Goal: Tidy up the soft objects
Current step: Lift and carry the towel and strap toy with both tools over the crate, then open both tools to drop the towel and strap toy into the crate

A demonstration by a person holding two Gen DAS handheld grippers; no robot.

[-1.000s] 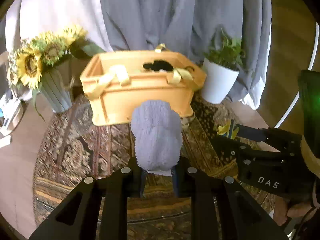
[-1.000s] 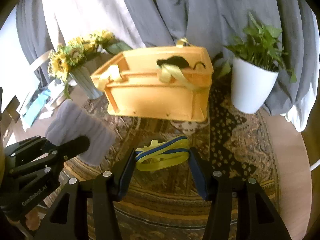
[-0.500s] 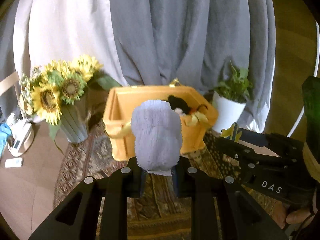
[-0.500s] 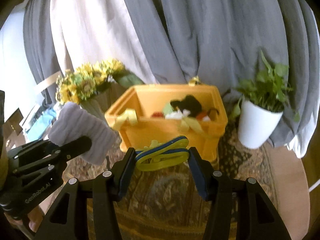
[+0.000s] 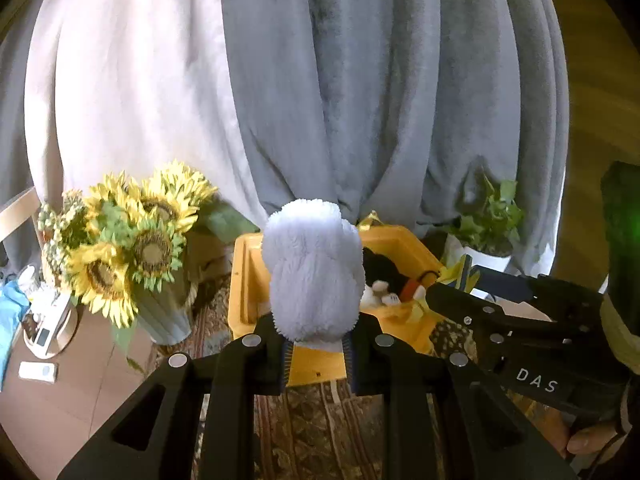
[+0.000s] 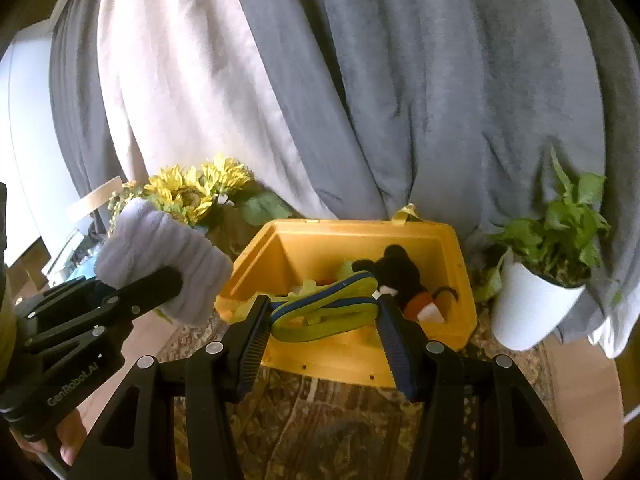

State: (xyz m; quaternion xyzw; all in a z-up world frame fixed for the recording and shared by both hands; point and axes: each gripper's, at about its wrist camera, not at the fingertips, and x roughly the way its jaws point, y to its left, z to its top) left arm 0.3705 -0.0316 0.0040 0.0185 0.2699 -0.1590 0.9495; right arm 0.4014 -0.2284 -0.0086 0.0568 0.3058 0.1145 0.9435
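My left gripper (image 5: 316,344) is shut on a fluffy pale-lilac soft item (image 5: 314,272), held up in front of the yellow crate (image 5: 248,280); that item also shows in the right wrist view (image 6: 160,256). My right gripper (image 6: 322,322) is shut on a yellow-green and blue band-like soft item (image 6: 324,312), held just before the crate (image 6: 360,352). Inside the crate lie a black plush toy (image 6: 396,272) with orange and white parts, and other small soft things. The right gripper's body shows at the right of the left wrist view (image 5: 520,332).
A vase of sunflowers (image 5: 132,248) stands left of the crate. A white pot with a green plant (image 6: 532,304) stands on its right. Grey and white curtains (image 5: 320,80) hang behind. A patterned cloth (image 6: 340,432) covers the round table. Small items lie on the floor at left (image 5: 44,332).
Both grippers have risen and tilted up with their soft items, moving closer to the crate; its inside now shows from above in the right wrist view.
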